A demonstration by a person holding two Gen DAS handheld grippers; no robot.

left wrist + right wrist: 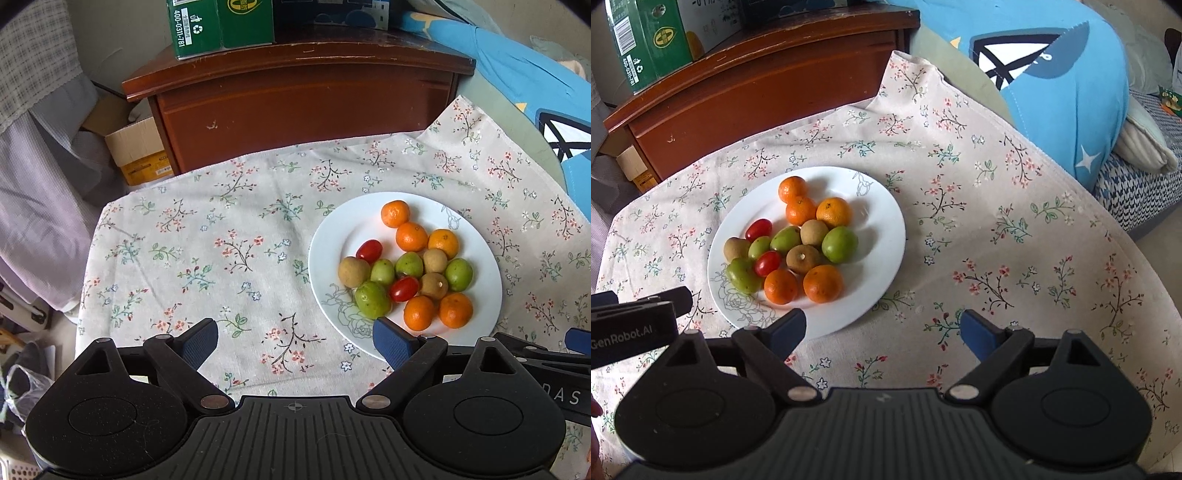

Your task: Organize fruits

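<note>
A white plate (882, 236) on the cloth-covered tabletop (997, 229) holds mixed small fruits: oranges (823, 283), green fruits (839, 244), brown ones (803, 258) and cherry tomatoes (767, 263). The left gripper (295, 341) and right gripper (882, 330) hover with jaws wide open, empty. The fruits look light, round and prone to rolling, the tomatoes soft, so each is probably best pinched gently across its middle.

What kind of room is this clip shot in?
Probably a bedroom or living room at home: a wooden cabinet, a blue cushion, and a plate of fruit on a floral cloth.

Bright, soft daylight, faint shadows beside the fruit, sharp focus, strong fisheye bending and dark corners.
</note>
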